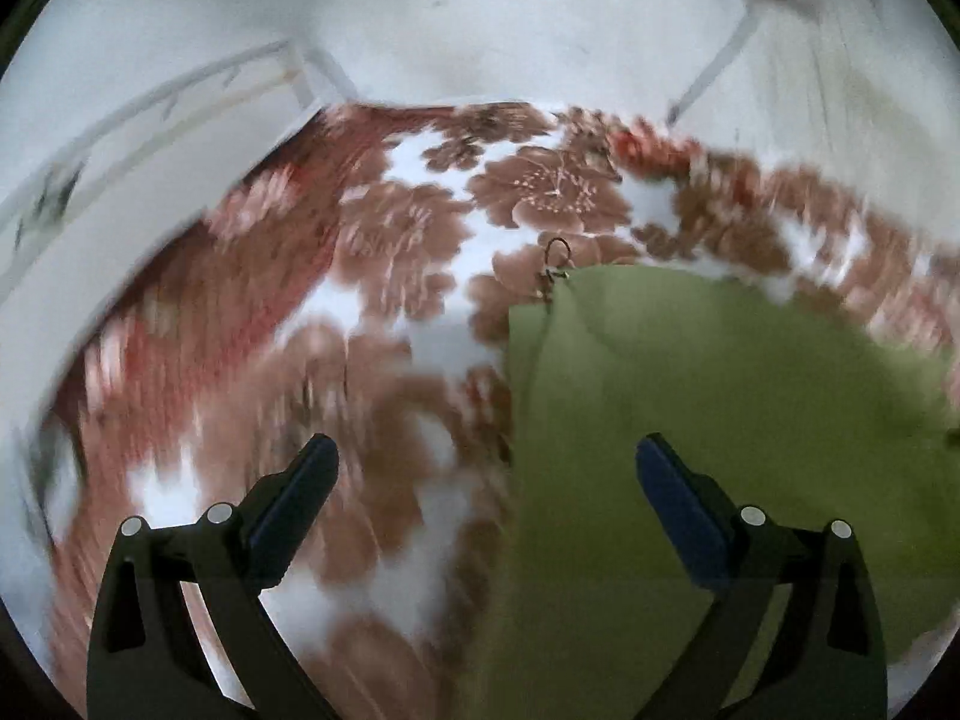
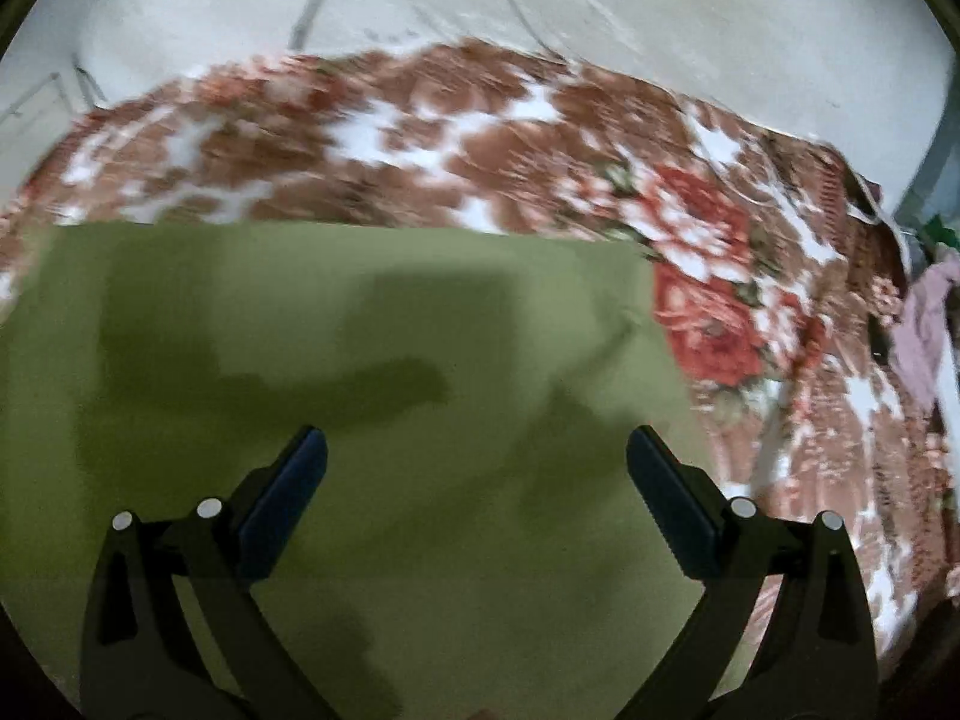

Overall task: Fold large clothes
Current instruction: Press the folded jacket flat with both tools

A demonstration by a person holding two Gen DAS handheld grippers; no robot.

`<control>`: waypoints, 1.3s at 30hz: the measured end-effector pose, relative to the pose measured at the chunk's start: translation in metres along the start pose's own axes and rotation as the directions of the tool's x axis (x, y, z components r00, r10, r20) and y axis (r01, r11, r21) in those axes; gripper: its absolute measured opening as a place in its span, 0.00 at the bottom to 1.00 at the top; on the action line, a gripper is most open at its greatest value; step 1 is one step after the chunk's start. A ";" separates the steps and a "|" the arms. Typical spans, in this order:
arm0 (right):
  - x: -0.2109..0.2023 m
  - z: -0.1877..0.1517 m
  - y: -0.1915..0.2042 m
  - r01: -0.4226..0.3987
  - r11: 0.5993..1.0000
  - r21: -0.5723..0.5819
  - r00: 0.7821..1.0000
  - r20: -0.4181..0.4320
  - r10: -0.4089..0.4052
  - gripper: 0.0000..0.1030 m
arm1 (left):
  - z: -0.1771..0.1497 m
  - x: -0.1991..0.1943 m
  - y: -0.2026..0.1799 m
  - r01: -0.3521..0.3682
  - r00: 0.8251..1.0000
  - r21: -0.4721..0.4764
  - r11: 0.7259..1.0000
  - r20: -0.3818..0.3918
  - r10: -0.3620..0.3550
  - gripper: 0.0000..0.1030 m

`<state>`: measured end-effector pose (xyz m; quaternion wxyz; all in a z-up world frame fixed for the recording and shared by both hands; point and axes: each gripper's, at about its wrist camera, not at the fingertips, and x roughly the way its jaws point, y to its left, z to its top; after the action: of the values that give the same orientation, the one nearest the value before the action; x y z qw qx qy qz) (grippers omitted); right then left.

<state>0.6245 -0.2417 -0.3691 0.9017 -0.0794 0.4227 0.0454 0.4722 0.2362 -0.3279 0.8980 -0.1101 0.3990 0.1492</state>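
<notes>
An olive green garment [image 1: 708,420] lies flat on a brown, red and white floral bedspread [image 1: 360,276]. In the left wrist view its left edge runs between my fingers and a small dark loop [image 1: 555,258] sits at its far corner. My left gripper [image 1: 486,468] is open and empty above that edge. In the right wrist view the green garment [image 2: 360,360] fills the lower middle, with its far edge straight and its right edge near a red flower. My right gripper [image 2: 477,462] is open and empty above the cloth. Both views are motion blurred.
The floral bedspread [image 2: 750,276] reaches to a pale wall [image 2: 660,12] behind. A white rail or frame [image 1: 150,120] stands at the left. A pinkish cloth [image 2: 924,324] lies at the bed's far right edge.
</notes>
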 end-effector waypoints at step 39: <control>-0.021 -0.052 0.097 -0.112 0.993 0.032 0.981 -0.153 0.116 0.95 | -0.155 0.035 -0.015 0.406 0.912 -0.386 0.828 0.122 -0.391 0.95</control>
<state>0.5569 -0.1559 -0.3960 0.8629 -0.0479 0.4957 0.0856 0.3944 0.1798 -0.4549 0.8742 -0.3709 0.3108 0.0397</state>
